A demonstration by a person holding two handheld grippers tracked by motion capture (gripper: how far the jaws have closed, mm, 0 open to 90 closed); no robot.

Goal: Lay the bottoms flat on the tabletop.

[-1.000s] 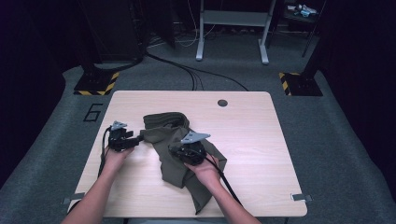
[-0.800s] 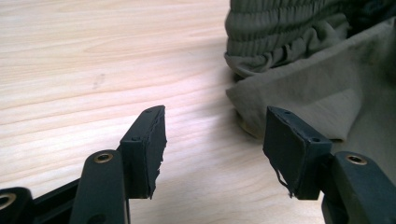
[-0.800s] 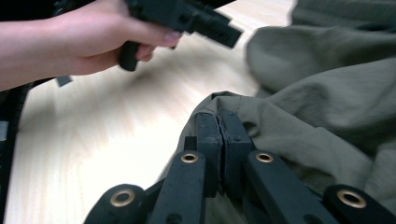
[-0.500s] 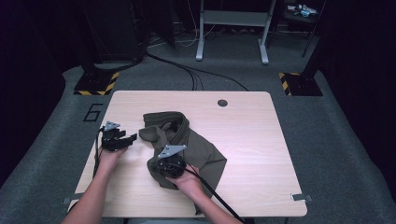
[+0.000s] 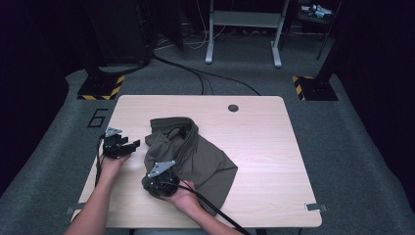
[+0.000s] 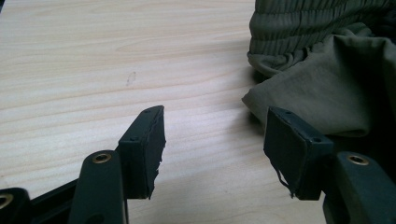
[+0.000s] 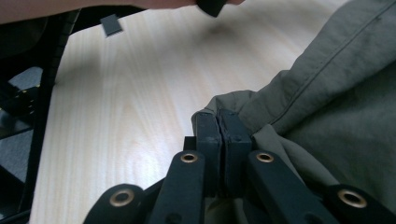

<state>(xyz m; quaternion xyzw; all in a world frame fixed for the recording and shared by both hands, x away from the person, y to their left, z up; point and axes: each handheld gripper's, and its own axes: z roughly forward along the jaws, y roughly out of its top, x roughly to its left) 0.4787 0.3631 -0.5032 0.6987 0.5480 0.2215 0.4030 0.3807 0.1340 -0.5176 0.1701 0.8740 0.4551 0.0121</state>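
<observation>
- Olive-green cloth, a garment (image 5: 195, 156) with a ribbed elastic band, lies crumpled on the pale wooden table (image 5: 274, 147), left of the table's middle and nearer the front edge.
- Its long axis runs on a slant, from the bunched band end toward the back-left to a wider flap that points at the front-right corner.
- The right gripper (image 5: 159, 183) sits at the garment's front-left end, close to the front edge; the right hand (image 5: 181, 196) comes in from the front, forearm angled toward the left, cable trailing back over the cloth.
- In the right gripper view its jaws are pressed together with a fold of the green fabric (image 7: 299, 116) pinched between the pads.
- The left gripper (image 5: 122, 145) rests low near the left edge of the table, held by the left hand (image 5: 113, 164), pointing across at the garment and just short of it.
- In the left gripper view its jaws stand wide apart with bare wood between them; the cloth's edge (image 6: 317, 93) lies just beyond the right-hand jaw.
</observation>
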